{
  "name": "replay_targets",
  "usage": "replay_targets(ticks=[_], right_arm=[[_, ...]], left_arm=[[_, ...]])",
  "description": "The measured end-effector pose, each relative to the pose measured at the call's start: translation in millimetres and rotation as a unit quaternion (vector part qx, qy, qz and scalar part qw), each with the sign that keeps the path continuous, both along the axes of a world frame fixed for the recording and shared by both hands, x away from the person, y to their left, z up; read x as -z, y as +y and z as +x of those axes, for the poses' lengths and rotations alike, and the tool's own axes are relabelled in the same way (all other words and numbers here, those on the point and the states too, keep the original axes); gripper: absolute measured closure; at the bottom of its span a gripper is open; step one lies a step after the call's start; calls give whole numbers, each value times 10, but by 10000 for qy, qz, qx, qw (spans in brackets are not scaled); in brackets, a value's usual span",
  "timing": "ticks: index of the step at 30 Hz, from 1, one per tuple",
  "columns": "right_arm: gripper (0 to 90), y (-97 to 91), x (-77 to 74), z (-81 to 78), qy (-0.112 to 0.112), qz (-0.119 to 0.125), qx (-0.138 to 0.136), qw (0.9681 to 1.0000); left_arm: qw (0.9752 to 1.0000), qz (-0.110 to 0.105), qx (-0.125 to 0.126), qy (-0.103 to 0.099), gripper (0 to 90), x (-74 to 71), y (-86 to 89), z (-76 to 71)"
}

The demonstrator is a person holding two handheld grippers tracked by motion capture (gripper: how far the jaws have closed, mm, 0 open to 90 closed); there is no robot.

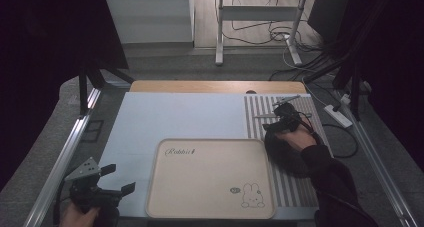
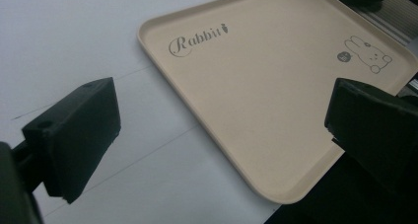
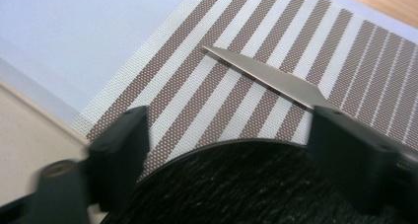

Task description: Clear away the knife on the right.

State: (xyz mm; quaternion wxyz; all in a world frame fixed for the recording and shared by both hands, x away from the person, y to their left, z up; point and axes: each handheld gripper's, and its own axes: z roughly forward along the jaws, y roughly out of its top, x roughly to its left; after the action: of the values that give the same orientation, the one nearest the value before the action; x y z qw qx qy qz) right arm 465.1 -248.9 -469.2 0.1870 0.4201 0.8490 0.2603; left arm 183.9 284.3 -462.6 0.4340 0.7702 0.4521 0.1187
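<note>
Right gripper view: black plate (image 3: 246, 184) partly hides knife (image 3: 266, 76).

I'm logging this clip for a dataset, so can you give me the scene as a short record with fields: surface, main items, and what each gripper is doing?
surface: pale blue table top with a striped placemat at its right
tray: beige tray with a rabbit drawing, nothing on it
dark item: round black plate on the placemat, beside the tray
cutlery: metal knife lying on the placemat beyond the plate
left gripper: open, holding nothing, beside the tray's left edge
right gripper: jaws astride the plate's rim; grip not clear
</note>
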Motion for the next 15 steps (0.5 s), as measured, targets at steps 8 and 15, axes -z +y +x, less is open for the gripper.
replay_targets(ticks=[8, 15], right_arm=[[652, 24, 36, 270, 414, -51, -52, 9991], [895, 21, 193, 539, 772, -89, -277, 9966]], left_arm=[[10000, 0, -2, 4, 14, 1, 0, 2], [10000, -7, -4, 10, 14, 2, 2, 5]])
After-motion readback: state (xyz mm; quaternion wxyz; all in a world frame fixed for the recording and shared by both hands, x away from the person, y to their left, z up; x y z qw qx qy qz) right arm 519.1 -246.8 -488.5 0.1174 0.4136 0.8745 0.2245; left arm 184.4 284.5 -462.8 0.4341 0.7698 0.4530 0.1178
